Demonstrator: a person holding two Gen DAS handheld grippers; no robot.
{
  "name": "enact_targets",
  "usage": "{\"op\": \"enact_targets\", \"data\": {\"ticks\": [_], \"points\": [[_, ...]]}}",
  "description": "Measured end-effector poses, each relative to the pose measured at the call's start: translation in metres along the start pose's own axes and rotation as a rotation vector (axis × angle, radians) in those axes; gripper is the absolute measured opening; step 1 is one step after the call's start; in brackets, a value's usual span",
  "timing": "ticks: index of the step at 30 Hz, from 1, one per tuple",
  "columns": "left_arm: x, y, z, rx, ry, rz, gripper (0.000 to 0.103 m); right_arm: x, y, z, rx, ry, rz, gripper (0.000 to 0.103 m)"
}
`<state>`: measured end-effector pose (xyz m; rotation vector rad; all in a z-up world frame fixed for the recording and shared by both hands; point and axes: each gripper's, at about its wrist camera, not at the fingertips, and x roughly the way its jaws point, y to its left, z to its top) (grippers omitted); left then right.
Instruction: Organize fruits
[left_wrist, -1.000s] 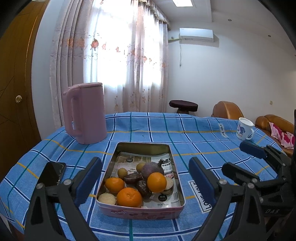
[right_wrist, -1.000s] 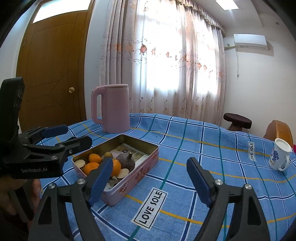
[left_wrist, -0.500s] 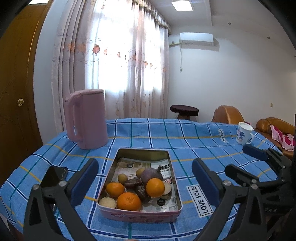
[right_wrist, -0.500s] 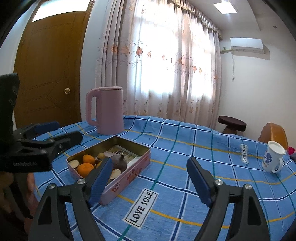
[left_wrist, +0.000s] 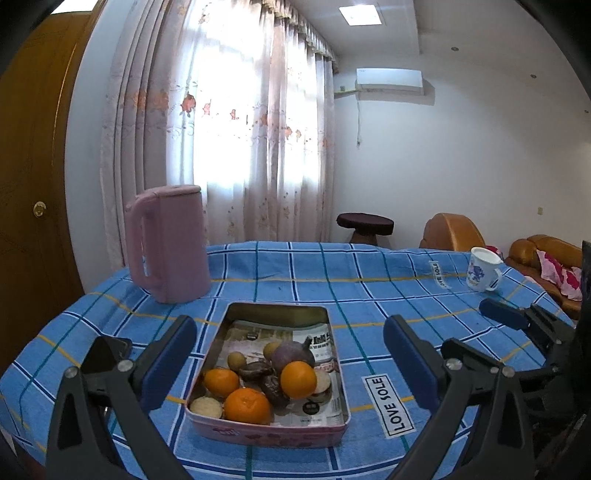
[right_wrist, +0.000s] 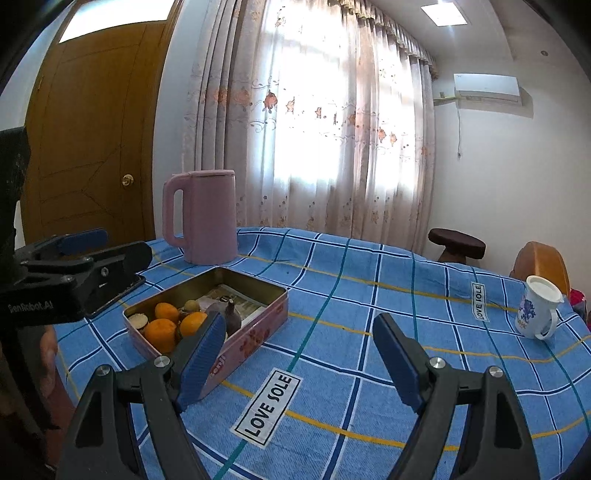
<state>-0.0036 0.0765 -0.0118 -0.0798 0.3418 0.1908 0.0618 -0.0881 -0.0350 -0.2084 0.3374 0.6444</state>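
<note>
Both jaw pairs stand wide apart and hold nothing. Left gripper (left_wrist: 288, 354) hovers above the near end of the rectangular pink metal tin (left_wrist: 266, 430); right gripper (right_wrist: 299, 358) hangs over the blue checked tablecloth (right_wrist: 369, 295), beside the tin. Three round oranges (left_wrist: 246, 405), a purple bulb-shaped fruit (left_wrist: 291, 352) and small brown fruits lie clustered at the tin's near end on printed paper. Tall pink kettle (left_wrist: 168, 243) stands behind the tin; a white mug with blue print (left_wrist: 482, 269) sits well apart at the right.
</note>
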Motion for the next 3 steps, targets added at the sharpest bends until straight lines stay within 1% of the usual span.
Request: {"op": "enact_targets", "data": {"ticks": [3], "points": [[0.0000, -0.0005, -0.0007, -0.006, 0.001, -0.012, 0.103, -0.0009, -0.0017, -0.0019, -0.001, 0.002, -0.001, 0.083]]}}
